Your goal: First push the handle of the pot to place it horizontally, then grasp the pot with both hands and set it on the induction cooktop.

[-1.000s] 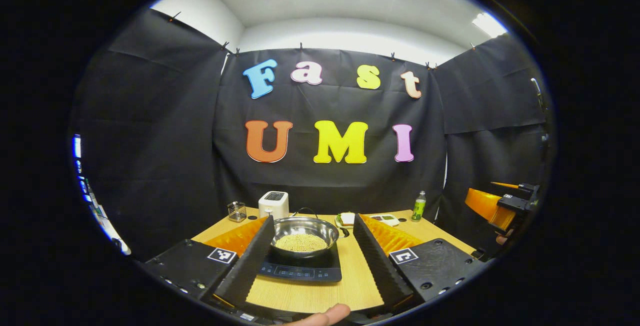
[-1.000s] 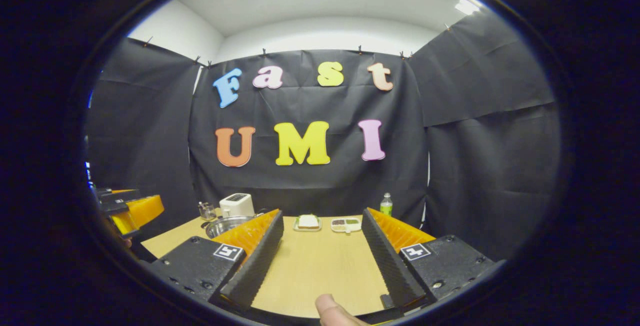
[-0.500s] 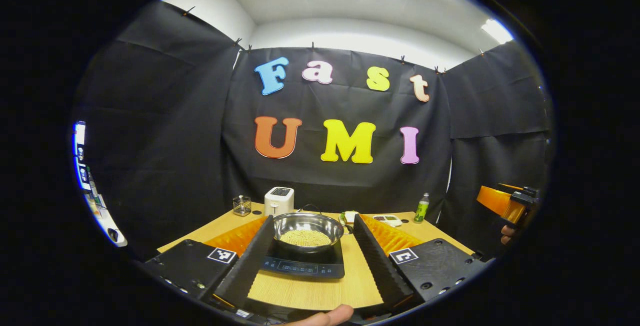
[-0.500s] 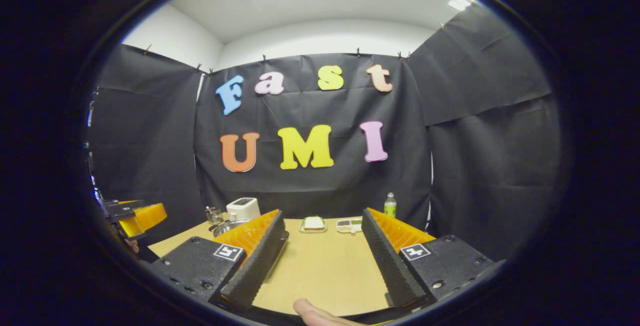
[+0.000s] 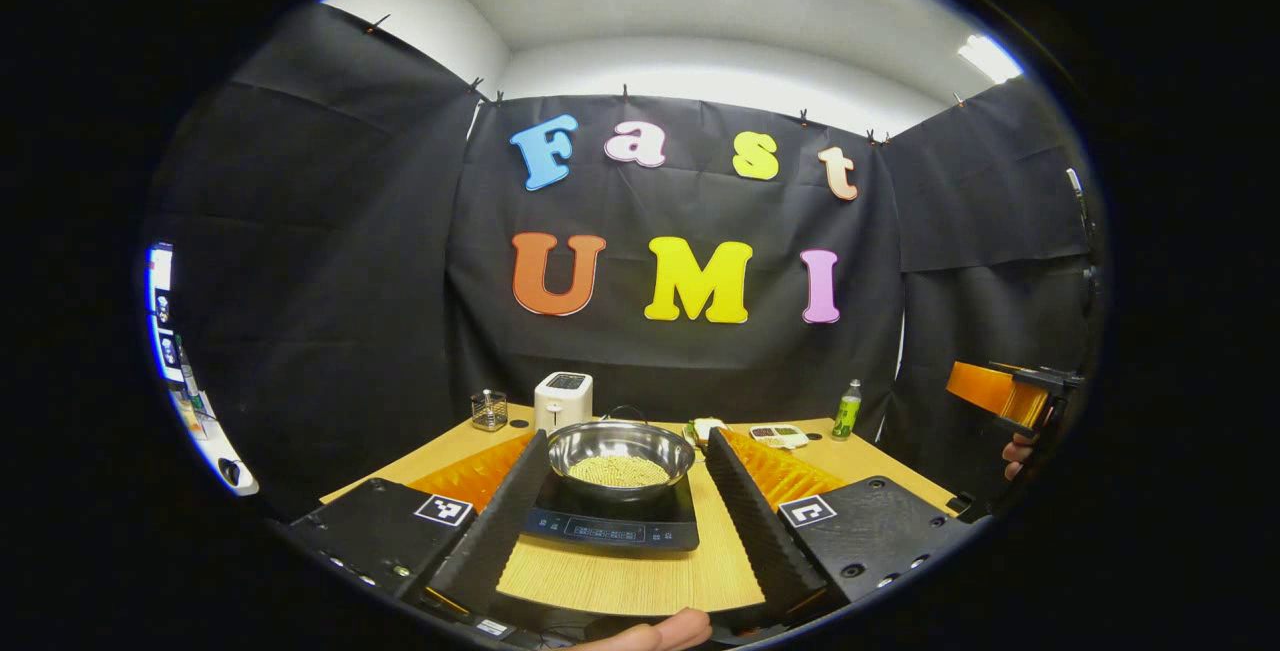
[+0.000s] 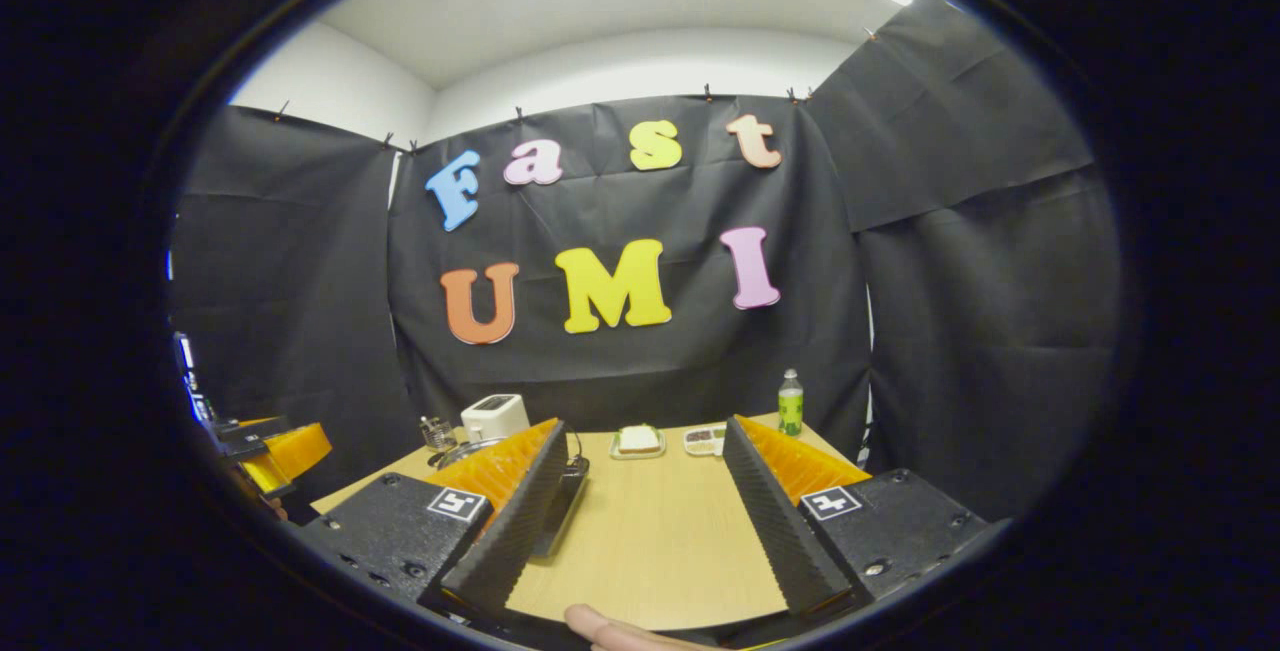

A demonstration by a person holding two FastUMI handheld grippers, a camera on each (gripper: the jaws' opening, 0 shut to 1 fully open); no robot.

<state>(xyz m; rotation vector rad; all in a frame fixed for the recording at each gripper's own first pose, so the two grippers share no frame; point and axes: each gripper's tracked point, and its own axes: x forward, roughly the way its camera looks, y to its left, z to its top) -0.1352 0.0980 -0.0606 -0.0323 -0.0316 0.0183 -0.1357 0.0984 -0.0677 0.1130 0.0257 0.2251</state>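
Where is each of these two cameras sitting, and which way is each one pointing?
Left gripper view: rides on the left gripper, facing the back wall over the pot on the cooktop; its two open fingers and a fingertip show.
Right gripper view: rides on the right gripper, facing bare table right of the cooktop; open fingers and a fingertip show.
Shared: toaster, green bottle, food trays, and each sees the other gripper at its edge.
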